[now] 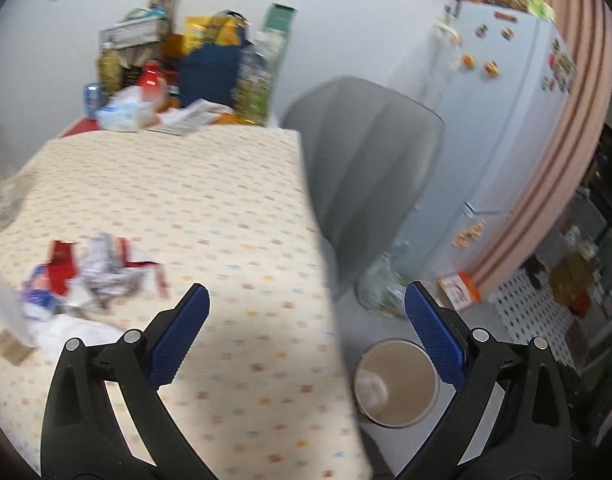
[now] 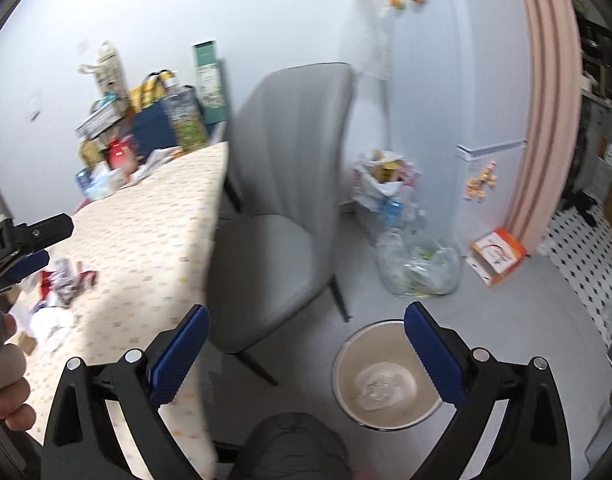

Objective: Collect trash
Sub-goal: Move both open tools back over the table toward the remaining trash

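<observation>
Both pairs of tongs are empty and spread wide: the left tongs [image 1: 306,312] hang over the near right part of the desk [image 1: 209,200], which is covered with a cream cloth with small coloured squares, and the right tongs [image 2: 306,332] hang beyond the desk's right edge, above the floor. The trash, a crumpled heap of red, white and silver wrappers and white paper [image 1: 93,276], lies near the left edge of the desk, in its near part, a little left of the left tongs and not touching them. The round beige waste bin [image 1: 396,384] stands on the grey floor just beside the near right corner of the desk, and something pale already lies at its bottom. I judge that the work is at the beginning of a pick: nothing is gripped, so the next move asks the left tongs to swing left and down onto the heap, close on one wrapper, and then carry it over the right edge to the bin. The thin wrappers may slip or come up several together. The right wrist view shows things the left one cuts off: the seat of the grey upholstered chair [image 2: 281,208], the clear plastic bag of bottles [image 2: 418,264] on the floor, and the left tongs from the side.
</observation>
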`<state>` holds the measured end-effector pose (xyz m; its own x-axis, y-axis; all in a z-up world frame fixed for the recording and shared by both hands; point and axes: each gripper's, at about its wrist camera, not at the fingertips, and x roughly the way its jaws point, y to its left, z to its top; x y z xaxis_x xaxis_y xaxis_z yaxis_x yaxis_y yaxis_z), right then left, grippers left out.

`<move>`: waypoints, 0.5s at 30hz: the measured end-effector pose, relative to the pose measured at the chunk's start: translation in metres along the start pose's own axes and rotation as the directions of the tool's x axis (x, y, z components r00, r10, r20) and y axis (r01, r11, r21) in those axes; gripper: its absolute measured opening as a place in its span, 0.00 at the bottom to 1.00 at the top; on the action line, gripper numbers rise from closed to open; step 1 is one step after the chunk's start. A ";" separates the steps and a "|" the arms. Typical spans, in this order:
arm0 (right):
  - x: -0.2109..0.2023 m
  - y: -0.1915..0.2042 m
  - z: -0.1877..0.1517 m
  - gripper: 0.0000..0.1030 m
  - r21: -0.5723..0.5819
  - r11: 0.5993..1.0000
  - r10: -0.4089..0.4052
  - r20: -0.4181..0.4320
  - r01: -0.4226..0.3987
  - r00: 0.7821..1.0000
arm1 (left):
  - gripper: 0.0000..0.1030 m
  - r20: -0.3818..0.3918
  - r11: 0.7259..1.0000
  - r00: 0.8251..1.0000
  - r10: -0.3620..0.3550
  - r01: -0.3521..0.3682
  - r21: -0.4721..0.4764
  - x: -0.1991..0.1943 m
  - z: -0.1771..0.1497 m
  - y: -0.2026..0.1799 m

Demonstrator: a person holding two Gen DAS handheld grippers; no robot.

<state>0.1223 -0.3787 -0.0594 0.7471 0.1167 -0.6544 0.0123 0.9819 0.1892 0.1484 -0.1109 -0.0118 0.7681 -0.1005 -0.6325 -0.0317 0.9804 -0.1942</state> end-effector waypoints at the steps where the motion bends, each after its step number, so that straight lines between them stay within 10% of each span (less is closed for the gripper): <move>1: -0.002 0.008 0.000 0.93 -0.010 1.000 0.008 0.005 -0.008 1.000 | 0.94 0.022 1.000 1.000 0.020 -0.020 -0.009 -0.007 0.000 0.009; 15: -0.018 0.106 -0.011 0.93 -0.115 0.978 0.176 0.028 -0.172 0.984 | 0.94 0.099 0.993 0.994 0.045 -0.034 -0.111 -0.065 -0.019 0.125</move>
<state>0.1028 -0.2750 -0.0352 0.7556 0.2836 -0.5904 -0.1925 0.9577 0.2137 0.0825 0.0152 -0.0087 0.8255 -0.0390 -0.5631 -0.1286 0.9584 -0.2549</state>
